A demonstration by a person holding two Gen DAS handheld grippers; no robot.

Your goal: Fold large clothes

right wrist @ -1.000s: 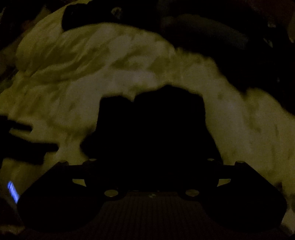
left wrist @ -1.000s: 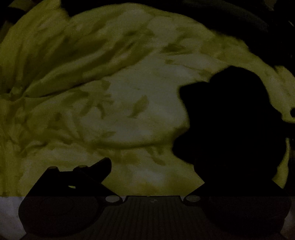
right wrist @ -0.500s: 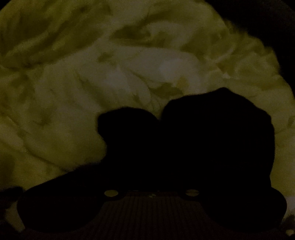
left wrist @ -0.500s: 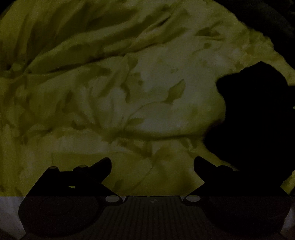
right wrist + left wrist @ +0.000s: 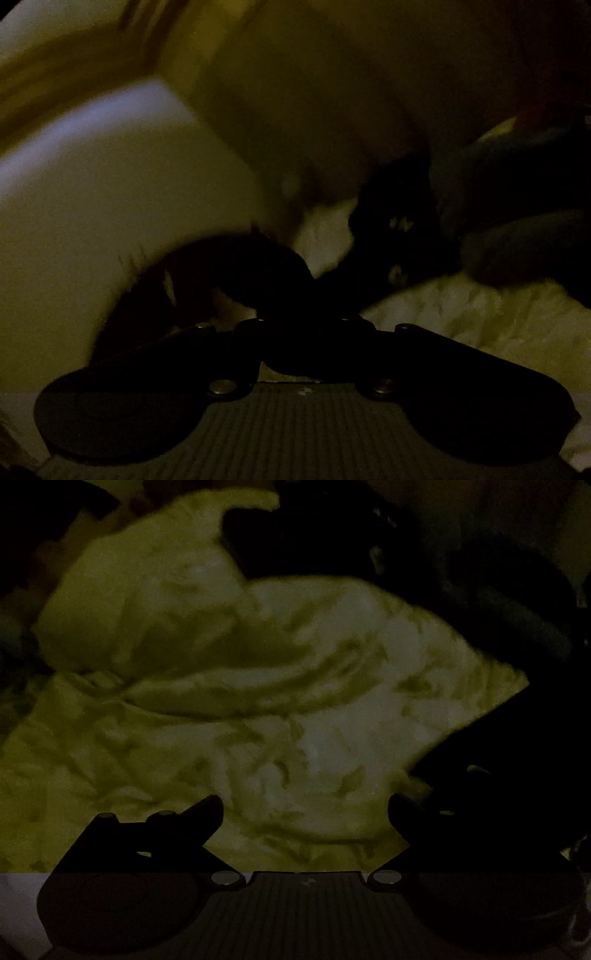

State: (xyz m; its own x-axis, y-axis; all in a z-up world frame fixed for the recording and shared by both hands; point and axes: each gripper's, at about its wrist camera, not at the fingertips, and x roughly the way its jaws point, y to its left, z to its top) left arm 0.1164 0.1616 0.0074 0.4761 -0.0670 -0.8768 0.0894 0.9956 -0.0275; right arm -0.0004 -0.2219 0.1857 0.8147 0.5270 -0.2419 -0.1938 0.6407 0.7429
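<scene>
The dark garment lay along the right edge of the pale sheet. In the left wrist view part of it rose off the sheet as a black slanting mass. More dark cloth sat at the far edge of the sheet, but in that gloom we could not tell whether it was the same piece.

A second earlier the garment had been a low lump resting flat on the sheet, with the right gripper spread wide over it. Now its jaws were closing, nearly together, and a fold of the dark cloth appeared to be pinched between them, looping up and to the left of the fingertips. Its camera no longer looked down on the sheet. It looked across it, with only a strip of sheet at the lower right and a large pale blurred shape to the left that we could not identify. We judged that the garment had been caught and was being lifted off the sheet, the opening move of a fold.

The left gripper hung above the near part of the sheet, its jaws wide apart with only bare sheet between them. It had drawn back from the sheet, and we judged that it next needed a second corner.
</scene>
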